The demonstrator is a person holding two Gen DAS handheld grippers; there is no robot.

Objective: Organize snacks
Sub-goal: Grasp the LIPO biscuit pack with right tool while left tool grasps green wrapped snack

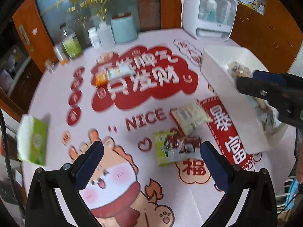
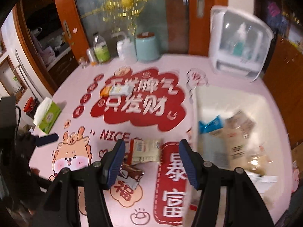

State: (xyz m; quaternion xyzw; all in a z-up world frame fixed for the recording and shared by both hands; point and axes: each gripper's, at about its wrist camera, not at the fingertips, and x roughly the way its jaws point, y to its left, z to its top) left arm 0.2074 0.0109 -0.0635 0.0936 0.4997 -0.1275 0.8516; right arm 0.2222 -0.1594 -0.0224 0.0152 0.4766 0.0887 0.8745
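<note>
I count four snack packs loose on the table. Three lie close together near its middle: a cream pack (image 1: 189, 118), a brown pack (image 1: 186, 143) and a green pack (image 1: 163, 147). The brown one lies partly over the green one, and the cream one is just behind them. The fourth, an orange-white pack (image 1: 115, 74), lies well apart, farther back on the red print. More snacks are already in the one white bin (image 1: 223, 87) at the right side; in the right wrist view I see a blue pack (image 2: 210, 125) and some beige ones inside, but blur stops me from counting them.

My left gripper (image 1: 151, 162) has its fingers wide apart and holds nothing; it hangs above the table with the brown and green packs between and just beyond the tips. My right gripper (image 2: 151, 162) is also spread wide and empty. From the left wrist view it is over the bin's near end.

Around this, one green tissue box (image 1: 33, 140) stands near the left edge of the table. Along the back edge I count one mint canister (image 1: 124, 27), about five bottles and jars (image 1: 72, 41) and one white cabinet (image 1: 208, 11). The table (image 1: 56, 98) between the tissue box and the snack group is bare printed cloth, and so is the strip in front of the bottles.
</note>
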